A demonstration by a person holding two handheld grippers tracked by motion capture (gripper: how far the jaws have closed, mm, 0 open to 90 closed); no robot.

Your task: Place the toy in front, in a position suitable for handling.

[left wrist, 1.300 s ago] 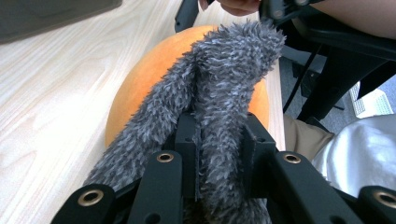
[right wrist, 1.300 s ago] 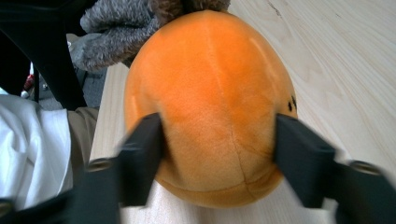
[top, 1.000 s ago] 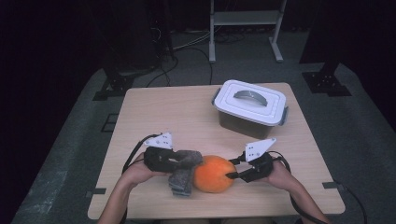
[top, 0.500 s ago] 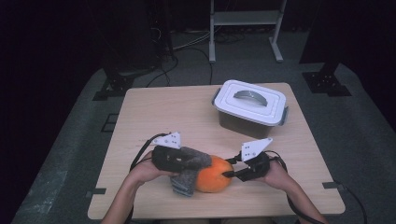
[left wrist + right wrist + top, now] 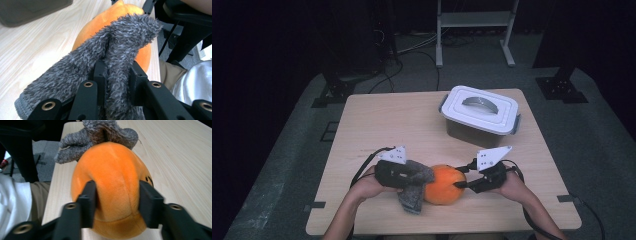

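Orange plush toy [image 5: 443, 184] lies on the wooden table [image 5: 387, 120], near its front edge, well apart from the white lidded box [image 5: 480, 116] at the far right. Touching its left side is a grey fuzzy cloth [image 5: 414, 186], partly draped on the toy. The right gripper [image 5: 463, 183] has its jaws around the toy's end; they have just been opening, yet the pads press the plush. The left gripper [image 5: 404, 176] is clenched on a fold of the cloth.
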